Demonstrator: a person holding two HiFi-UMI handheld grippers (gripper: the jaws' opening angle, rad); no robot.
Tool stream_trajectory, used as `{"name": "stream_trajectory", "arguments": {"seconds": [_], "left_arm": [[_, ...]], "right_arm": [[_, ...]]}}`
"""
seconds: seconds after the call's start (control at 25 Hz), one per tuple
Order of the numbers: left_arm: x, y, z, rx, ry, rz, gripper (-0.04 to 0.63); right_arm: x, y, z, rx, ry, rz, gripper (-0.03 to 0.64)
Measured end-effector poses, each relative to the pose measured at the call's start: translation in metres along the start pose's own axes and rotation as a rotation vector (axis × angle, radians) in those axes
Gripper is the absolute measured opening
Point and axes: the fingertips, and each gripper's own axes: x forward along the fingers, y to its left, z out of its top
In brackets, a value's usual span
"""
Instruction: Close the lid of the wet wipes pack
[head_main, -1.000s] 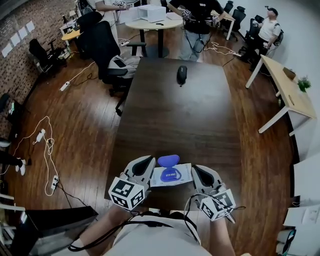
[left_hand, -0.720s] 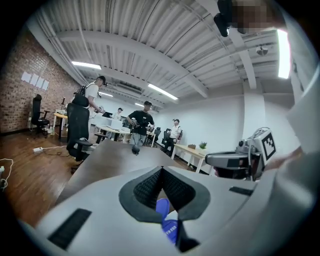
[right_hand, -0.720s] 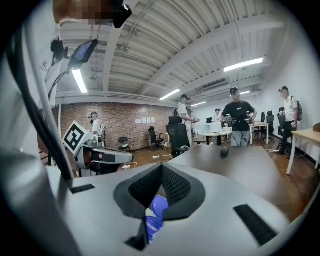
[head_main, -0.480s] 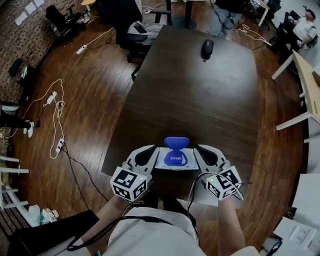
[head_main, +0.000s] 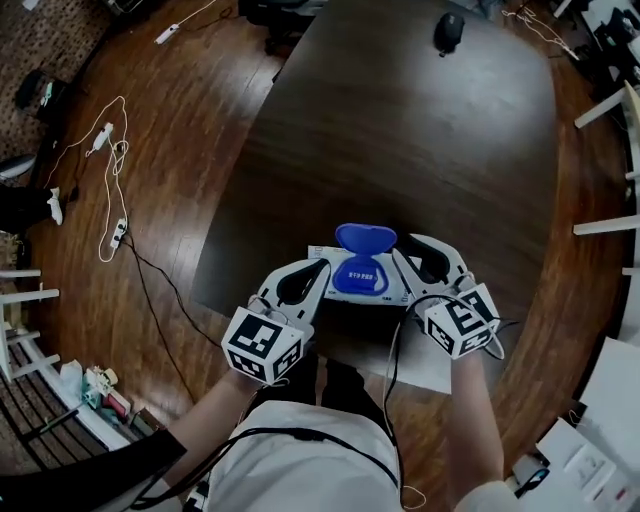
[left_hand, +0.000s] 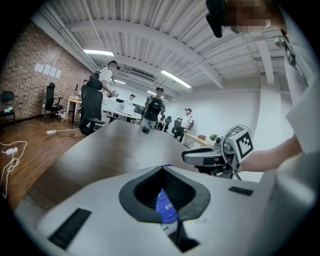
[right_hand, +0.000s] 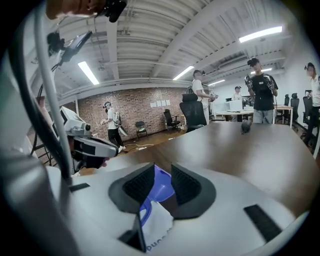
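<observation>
The wet wipes pack (head_main: 358, 275) is white with a blue top, and its blue lid (head_main: 365, 238) stands flipped up at the far side. It lies on the dark table (head_main: 400, 130) near the front edge. My left gripper (head_main: 322, 266) is at the pack's left end, jaws shut on its edge (left_hand: 167, 227). My right gripper (head_main: 402, 245) is at the right end; its jaws are opening, with the pack's white edge (right_hand: 155, 225) and the blue lid (right_hand: 160, 187) between pads that stand apart. Each gripper shows in the other's view: right gripper (left_hand: 210, 157), left gripper (right_hand: 92, 145).
A black computer mouse (head_main: 449, 32) lies at the table's far end. White cables and a power strip (head_main: 105, 190) trail over the wooden floor at the left. White desk edges (head_main: 605, 105) stand at the right. Several people and office chairs are beyond the table.
Both grippers have come down with the pack, which now rests on the table near its front edge. The right jaws have parted.
</observation>
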Motion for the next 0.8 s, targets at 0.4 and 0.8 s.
{"name": "stream_trajectory", "arguments": {"seconds": [0.4, 0.8], "left_arm": [[0.01, 0.007, -0.025, -0.034, 0.026, 0.02, 0.002], [0.008, 0.006, -0.023, -0.04, 0.02, 0.024, 0.002]], "right_arm": [[0.039, -0.005, -0.033, -0.065, 0.104, 0.102, 0.179], [0.051, 0.002, -0.044, -0.071, 0.148, 0.151, 0.184]]}}
